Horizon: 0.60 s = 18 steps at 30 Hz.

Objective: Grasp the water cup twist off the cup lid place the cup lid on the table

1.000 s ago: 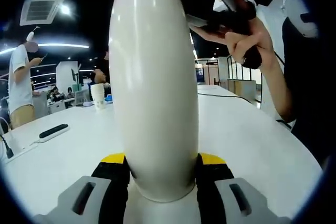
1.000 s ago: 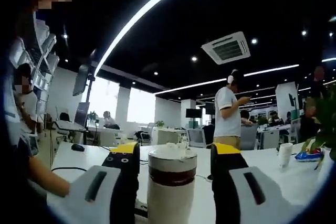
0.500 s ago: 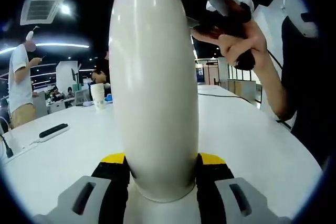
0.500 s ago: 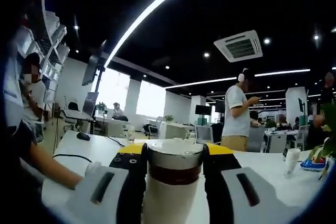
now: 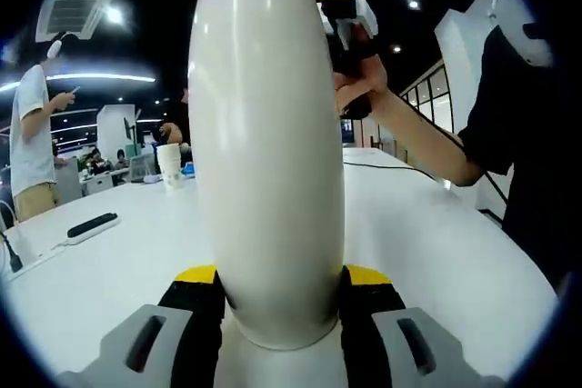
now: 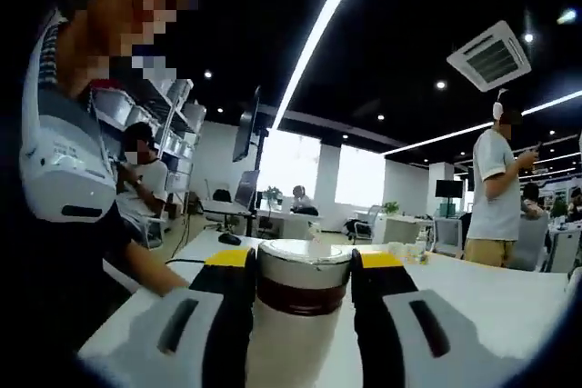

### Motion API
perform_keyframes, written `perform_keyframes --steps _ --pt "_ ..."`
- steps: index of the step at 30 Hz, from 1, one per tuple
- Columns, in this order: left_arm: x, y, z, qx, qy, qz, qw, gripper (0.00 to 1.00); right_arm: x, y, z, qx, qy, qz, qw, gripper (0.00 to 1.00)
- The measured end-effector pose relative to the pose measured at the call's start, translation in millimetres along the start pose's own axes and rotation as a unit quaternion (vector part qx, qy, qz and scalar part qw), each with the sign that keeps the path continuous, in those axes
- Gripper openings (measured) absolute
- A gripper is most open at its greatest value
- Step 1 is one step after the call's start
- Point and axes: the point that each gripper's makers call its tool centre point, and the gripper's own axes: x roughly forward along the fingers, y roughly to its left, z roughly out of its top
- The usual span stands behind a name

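Cup lid sits on the cream water cup, pinched by the right gripper; left gripper clamps the body above the white table. Twist squarely, base steady.

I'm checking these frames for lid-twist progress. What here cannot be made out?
- Left gripper view: the cup lid is cut off by the top edge above the water cup.
- Right gripper view: whether the cup lid has loosened; the seam looks unchanged.
- Right gripper view: the cup's base lies below the frame.
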Motion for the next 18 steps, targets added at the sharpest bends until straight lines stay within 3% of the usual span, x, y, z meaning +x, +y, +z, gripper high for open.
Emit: perform_keyframes --steps 4,6,8,10,13,16,18 --pt "0 0.2 -0.1 0.001 0.000 0.000 1.0000 0.51 0 0 -1.1 0.002 0.010 -0.016 0.9998 0.45" --pt "0 0.1 0.0 0.002 0.000 -0.001 1.0000 0.51 -4 -1 -6.6 0.020 0.036 -0.052 0.9978 0.47" --pt "0 0.2 -0.1 0.002 0.000 -0.001 1.0000 0.51 -6 2 0.6 0.017 0.019 -0.080 0.9965 0.58" --pt "0 0.3 -0.2 0.002 0.000 -0.001 1.0000 0.51 -10 5 7.6 0.021 0.004 -0.114 0.9933 0.62" --pt "0 0.3 -0.2 0.002 -0.001 -0.001 1.0000 0.51 -18 0 16.0 0.002 -0.003 -0.191 0.9817 0.62" --pt "0 0.3 -0.3 0.003 0.000 -0.001 1.0000 0.51 -27 1 26.5 -0.023 -0.010 -0.274 0.9614 0.59" --pt "0 0.2 -0.3 0.002 0.000 0.000 1.0000 0.51 -29 4 31.3 -0.008 -0.027 -0.302 0.9530 0.56"
